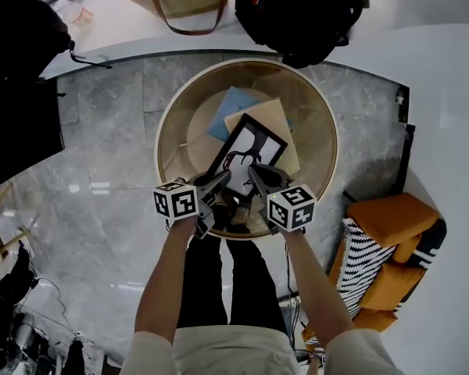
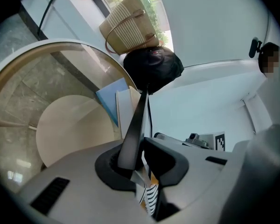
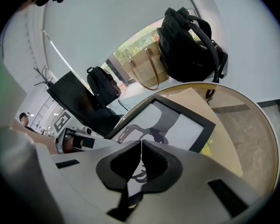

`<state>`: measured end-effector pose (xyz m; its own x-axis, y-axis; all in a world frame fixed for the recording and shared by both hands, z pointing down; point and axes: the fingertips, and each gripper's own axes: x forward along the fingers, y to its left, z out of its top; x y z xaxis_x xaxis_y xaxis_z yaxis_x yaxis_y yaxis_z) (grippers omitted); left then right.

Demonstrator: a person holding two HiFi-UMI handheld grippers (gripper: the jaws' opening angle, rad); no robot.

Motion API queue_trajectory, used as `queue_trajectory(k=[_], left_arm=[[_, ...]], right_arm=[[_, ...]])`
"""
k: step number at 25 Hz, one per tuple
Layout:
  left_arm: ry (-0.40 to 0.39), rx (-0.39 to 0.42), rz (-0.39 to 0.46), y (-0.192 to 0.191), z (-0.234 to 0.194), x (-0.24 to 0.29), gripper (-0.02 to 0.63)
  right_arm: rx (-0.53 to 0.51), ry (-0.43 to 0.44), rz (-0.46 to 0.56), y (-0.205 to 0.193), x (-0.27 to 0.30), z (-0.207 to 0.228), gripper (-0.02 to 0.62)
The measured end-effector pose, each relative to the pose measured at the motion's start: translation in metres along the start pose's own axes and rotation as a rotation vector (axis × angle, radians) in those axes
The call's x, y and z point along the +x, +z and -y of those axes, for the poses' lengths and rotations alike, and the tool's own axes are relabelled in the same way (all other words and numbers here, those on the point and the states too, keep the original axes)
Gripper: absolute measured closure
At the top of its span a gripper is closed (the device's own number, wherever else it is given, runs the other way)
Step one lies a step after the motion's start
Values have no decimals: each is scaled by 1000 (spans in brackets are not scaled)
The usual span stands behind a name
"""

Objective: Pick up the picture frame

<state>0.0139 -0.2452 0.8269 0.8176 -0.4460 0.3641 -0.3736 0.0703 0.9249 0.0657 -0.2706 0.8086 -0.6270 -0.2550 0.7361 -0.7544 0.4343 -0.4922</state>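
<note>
Picture frame [image 1: 248, 148] over a round, seemingly glass table [image 1: 161, 127] on grey marble floor [image 1: 102, 143]

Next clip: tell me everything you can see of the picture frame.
The picture frame is a slim rectangle with a black border around a white print with dark line art. It sits tilted inside the round tub, above a tan board and a blue sheet. The left hand-held gripper clamps its near edge. The right hand-held gripper, jaws together, sits over its lower part, though contact is unclear.
</note>
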Motion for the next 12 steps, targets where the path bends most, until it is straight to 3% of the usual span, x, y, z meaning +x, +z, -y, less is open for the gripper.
queue_trajectory(k=[12], left_arm=[[42,32,-9,2,45,-8,577]], right_arm=[[145,-24,111,7,-53,6,561]])
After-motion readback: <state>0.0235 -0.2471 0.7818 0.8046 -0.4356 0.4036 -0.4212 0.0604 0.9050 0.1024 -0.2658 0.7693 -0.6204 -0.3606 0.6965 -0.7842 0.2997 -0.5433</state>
